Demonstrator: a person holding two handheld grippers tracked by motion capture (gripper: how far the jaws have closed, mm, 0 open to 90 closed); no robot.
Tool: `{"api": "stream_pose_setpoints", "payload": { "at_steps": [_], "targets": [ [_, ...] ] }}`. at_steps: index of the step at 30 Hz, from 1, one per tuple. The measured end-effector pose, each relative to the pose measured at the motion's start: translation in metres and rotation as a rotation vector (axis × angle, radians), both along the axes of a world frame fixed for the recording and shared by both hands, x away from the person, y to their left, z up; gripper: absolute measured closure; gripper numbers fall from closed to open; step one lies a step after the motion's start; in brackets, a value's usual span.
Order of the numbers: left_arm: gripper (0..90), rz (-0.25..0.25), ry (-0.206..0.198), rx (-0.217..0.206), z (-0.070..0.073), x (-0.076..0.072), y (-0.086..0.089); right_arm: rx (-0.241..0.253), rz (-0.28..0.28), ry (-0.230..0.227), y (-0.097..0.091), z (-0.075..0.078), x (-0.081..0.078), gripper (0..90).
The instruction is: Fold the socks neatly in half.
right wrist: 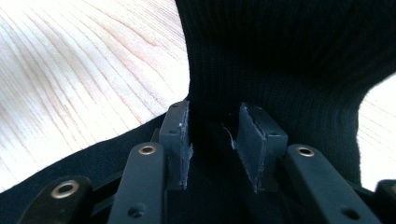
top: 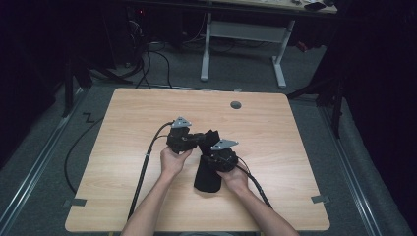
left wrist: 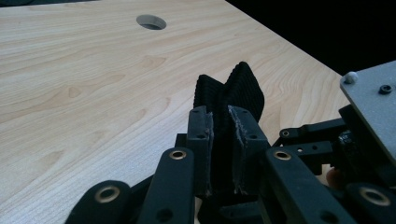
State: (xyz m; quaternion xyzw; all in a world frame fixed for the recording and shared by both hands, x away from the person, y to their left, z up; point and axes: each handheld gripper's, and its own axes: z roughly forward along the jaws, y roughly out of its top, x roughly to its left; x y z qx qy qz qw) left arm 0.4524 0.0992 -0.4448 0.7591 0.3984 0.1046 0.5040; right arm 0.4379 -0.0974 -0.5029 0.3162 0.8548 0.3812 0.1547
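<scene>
on the light wooden table [top: 123, 147], the left gripper [top: 202, 139] sits left of centre, its jaws pinched tight on a folded edge of a black ribbed knit cloth [top: 207, 174], which sticks up past the pads [left wrist: 243, 144]. the cloth lies near the table's middle, between the person's hands. just right, the right gripper [top: 210, 156] has its jaws partly apart, cloth between them, pads [right wrist: 247, 144] not pressing.
</scene>
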Motion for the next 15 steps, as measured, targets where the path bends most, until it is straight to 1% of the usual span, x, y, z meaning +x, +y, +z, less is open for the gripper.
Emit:
{"api": "stream_pose_setpoints", "payload": {
  "at_steps": [2,3,4,6,7,8,11,12,13,15],
  "targets": [
    [79.2,0.006,-0.001,-0.005,-0.002,0.000,0.001,0.006,-0.002,0.006,-0.002,0.001,-0.003,61.0],
    [79.2,0.007,-0.002,0.000,-0.003,0.000,0.001,0.006,0.004,0.005,-0.003,0.002,-0.005,60.3],
    [79.2,0.009,0.001,0.002,-0.004,0.000,0.001,0.009,0.016,-0.002,-0.005,0.006,-0.011,59.7],
    [79.2,0.014,0.003,0.003,-0.005,0.001,0.002,-0.002,0.048,-0.027,-0.010,0.012,-0.023,58.6],
    [79.2,0.017,0.002,0.002,-0.005,0.001,0.003,0.011,0.065,-0.031,-0.014,0.014,-0.028,58.6],
    [79.2,0.017,0.002,0.002,-0.006,0.001,0.003,0.020,0.074,-0.025,-0.018,0.016,-0.033,58.6],
    [79.2,0.017,0.000,0.002,-0.006,0.001,0.003,0.018,0.079,-0.002,-0.029,0.014,-0.044,58.6],
    [79.2,0.016,0.000,0.000,-0.006,0.001,0.003,0.001,0.079,0.005,-0.030,0.012,-0.047,58.7],
    [79.2,0.015,0.000,-0.002,-0.006,0.001,0.003,-0.009,0.081,0.003,-0.030,0.010,-0.047,58.8],
    [79.2,0.006,-0.002,-0.002,-0.005,0.000,0.003,-0.043,0.074,0.008,-0.028,0.004,-0.046,59.1]
  ]
}}
